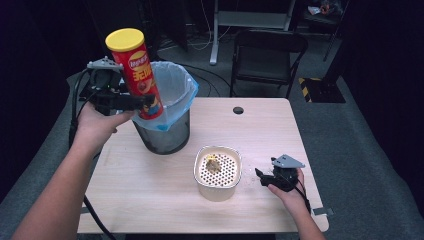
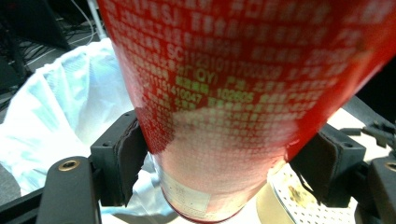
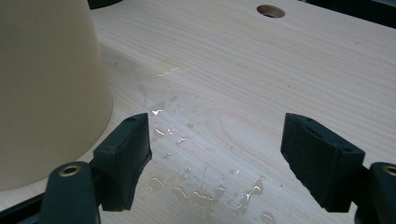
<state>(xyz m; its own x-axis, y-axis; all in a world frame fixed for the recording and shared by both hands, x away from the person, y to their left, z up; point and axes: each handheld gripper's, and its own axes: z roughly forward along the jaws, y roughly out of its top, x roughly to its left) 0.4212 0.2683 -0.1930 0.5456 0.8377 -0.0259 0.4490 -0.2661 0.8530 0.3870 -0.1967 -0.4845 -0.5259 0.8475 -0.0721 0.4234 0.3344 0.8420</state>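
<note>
Left gripper (image 1: 142, 101) clamped on red can (image 1: 138, 70), tilted, raised over lined bin (image 1: 167, 120). Right gripper (image 3: 215, 154) wide apart, holding nothing, low over wet table (image 3: 243, 60) just beside beige tub (image 3: 46, 84).

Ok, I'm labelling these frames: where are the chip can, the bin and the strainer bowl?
chip can (image 1: 139, 70), high view, red side.
bin (image 1: 172, 137), high view, dark wall.
strainer bowl (image 1: 216, 190), high view, front wall.
</note>
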